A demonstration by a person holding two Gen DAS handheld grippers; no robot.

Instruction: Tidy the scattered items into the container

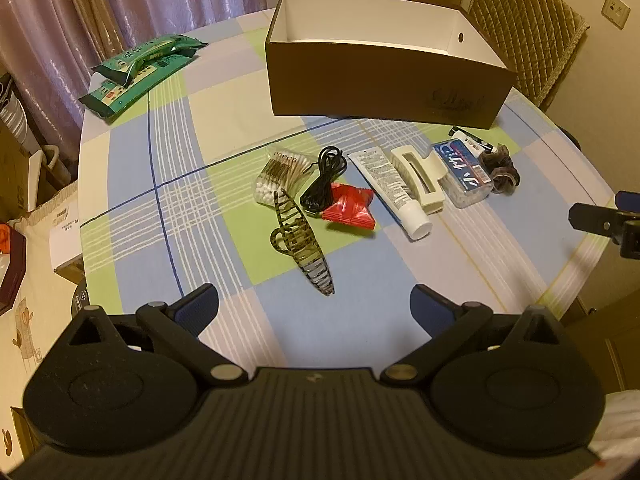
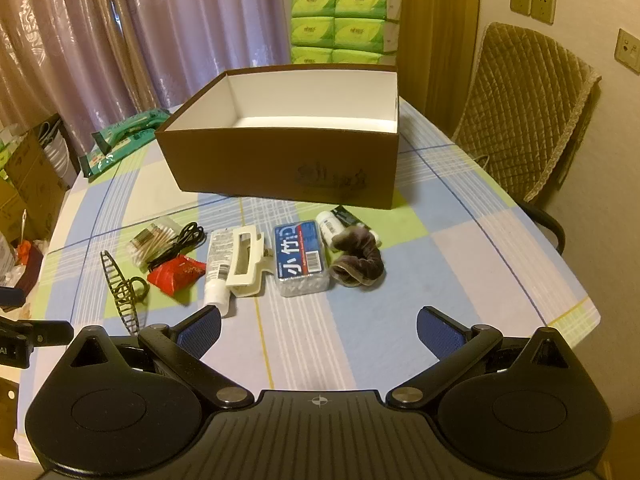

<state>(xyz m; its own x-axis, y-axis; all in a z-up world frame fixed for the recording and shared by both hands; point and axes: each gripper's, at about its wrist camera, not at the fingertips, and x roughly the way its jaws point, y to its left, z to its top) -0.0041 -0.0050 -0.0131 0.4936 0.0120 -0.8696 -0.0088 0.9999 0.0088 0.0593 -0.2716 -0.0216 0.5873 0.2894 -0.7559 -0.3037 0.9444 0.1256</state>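
Scattered items (image 1: 408,184) beyond left hand-held gripper (image 1: 314,312)

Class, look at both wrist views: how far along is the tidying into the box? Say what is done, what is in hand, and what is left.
Done: nothing; the box looks empty in the part of its floor that shows.
In hand: nothing; the left gripper and right gripper are open above the table.
Left: everything, including the striped hair claw, black cable, red packet, tube, white hair claw and scrunchie.
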